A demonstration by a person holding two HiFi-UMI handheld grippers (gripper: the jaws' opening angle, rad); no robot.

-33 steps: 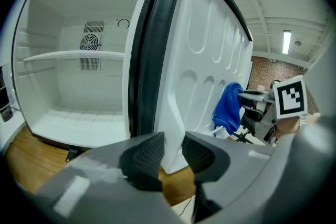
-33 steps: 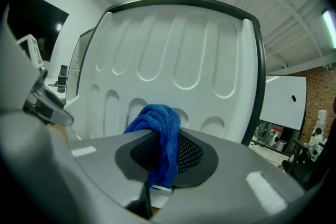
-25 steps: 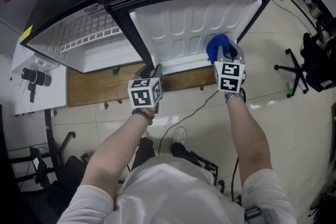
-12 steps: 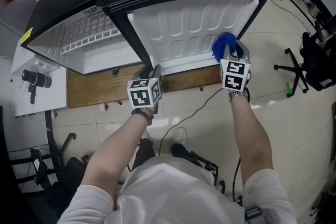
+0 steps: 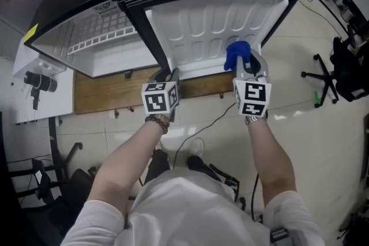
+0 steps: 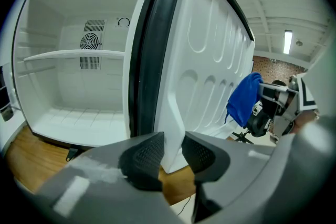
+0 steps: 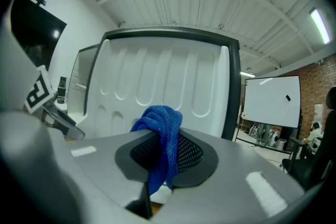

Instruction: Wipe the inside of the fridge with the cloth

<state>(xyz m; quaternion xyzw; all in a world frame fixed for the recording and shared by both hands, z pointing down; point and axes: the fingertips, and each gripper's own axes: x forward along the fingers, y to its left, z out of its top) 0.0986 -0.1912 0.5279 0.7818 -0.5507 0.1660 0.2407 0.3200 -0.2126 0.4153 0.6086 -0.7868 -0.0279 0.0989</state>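
In the head view the open fridge door (image 5: 219,20) fills the upper centre, with the left gripper (image 5: 168,74) at its lower left corner and the right gripper (image 5: 249,61) with the blue cloth (image 5: 237,52) by its lower right. In the left gripper view the jaws clamp the door's white bottom edge. In the right gripper view the jaws pinch the cloth at centre frame.

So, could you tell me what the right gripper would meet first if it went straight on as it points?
Probably the fridge door's white inner panel, the blue cloth in the right gripper touching first; depth is unclear.
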